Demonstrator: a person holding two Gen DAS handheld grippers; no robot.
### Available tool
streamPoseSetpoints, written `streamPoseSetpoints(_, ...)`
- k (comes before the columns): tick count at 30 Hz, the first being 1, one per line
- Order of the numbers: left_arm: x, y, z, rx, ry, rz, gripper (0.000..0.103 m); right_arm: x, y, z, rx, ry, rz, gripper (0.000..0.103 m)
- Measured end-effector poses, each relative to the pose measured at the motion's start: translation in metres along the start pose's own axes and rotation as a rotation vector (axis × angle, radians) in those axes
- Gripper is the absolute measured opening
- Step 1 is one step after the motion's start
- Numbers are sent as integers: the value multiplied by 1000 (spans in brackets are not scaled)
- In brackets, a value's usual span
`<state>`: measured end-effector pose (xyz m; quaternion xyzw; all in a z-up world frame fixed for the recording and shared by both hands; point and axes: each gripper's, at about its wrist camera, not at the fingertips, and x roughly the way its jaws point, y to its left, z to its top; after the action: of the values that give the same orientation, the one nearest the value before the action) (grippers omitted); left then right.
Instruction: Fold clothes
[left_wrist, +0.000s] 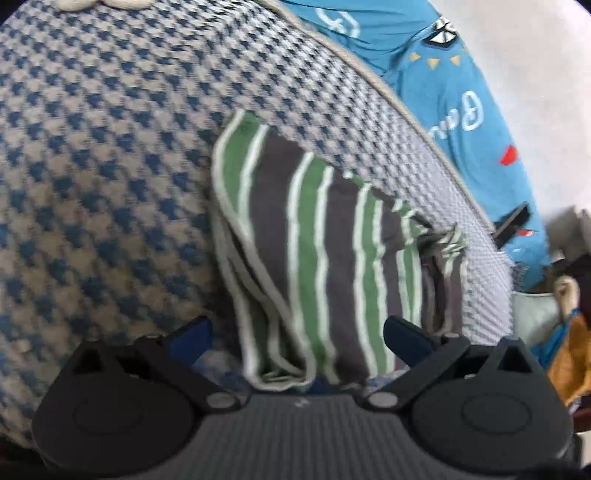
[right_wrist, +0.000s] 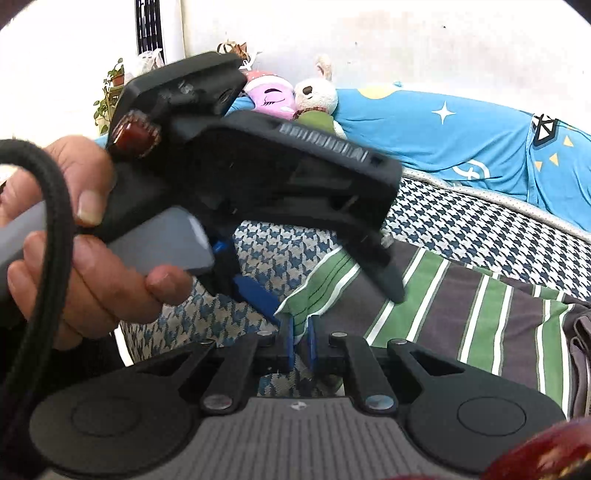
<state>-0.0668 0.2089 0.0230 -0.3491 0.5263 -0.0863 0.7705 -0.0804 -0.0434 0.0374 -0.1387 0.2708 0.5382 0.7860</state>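
Looking at: two wrist views over a bed, so here's what I've got, near to far.
Right gripper: my blue fingers are pinched nearly together on a corner of the striped garment, so I'd call that closed on cloth.
Left gripper: fingers spread wide apart, one blue pad on each side of the fabric. Nothing pinched that I can see, they just straddle the folded edge.
Left gripper from the right cam: it fills the left and middle of that view, held by a hand wrapped round its grey handle, with a black cable looping over the knuckles. One dark finger tip points down at the garment.
Striped garment: grey and green with thin white stripes, lying on the bed, partly folded. In the left view it's bunched in layers near my fingers, a bit blurry.
Bed cover: blue and grey houndstooth, under the garment.
Further back: a bright blue blanket with white stars and yellow triangles lies along the far side of the bed.
Plush toys: a pink one and a cream bear sit side by side at the blanket's end.
Farthest: white wall, and a potted plant off in the left corner.
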Motion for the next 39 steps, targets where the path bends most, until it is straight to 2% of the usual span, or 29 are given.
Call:
streamPoseSetpoints(2,1,-4,0,4,-6,-40,103,4,1,-1,-12,13,-9,10)
streamPoseSetpoints(6,3,-18,-1,65,-10,-64,102,11,5,-5,-64,31,-34,12)
streamPoseSetpoints(8,4,-22,-3,84,-9,-63,102,14,8,-7,-88,43,-44,25)
streamPoseSetpoints(11,5,-23,-4,85,-9,-61,102,18,13,-10,-124,48,-66,38)
streamPoseSetpoints(14,6,-24,-6,87,-12,-62,102,23,18,-13,-169,44,-93,43)
streamPoseSetpoints(18,12,-28,-3,79,-9,-66,102,34,24,-14,-230,32,-151,44)
streamPoseSetpoints(20,9,-24,-4,73,-7,-64,102,42,26,-15,-259,24,-197,43)
streamPoseSetpoints(21,7,-21,-4,70,-5,-64,102,45,26,-15,-265,26,-212,39)
streamPoseSetpoints(23,5,-17,-4,67,-10,-53,102,49,22,-15,-251,39,-230,10)
streamPoseSetpoints(26,5,-12,0,64,-25,-21,102,48,15,-12,-216,29,-247,5)
streamPoseSetpoints(32,16,-8,24,64,-48,31,102,38,9,-7,-194,-15,-261,4)
streamPoseSetpoints(36,24,-8,40,63,-69,35,102,35,8,-6,-207,-27,-269,4)
streamPoseSetpoints(39,28,-9,48,78,-90,46,98,33,8,-6,-208,-34,-274,4)
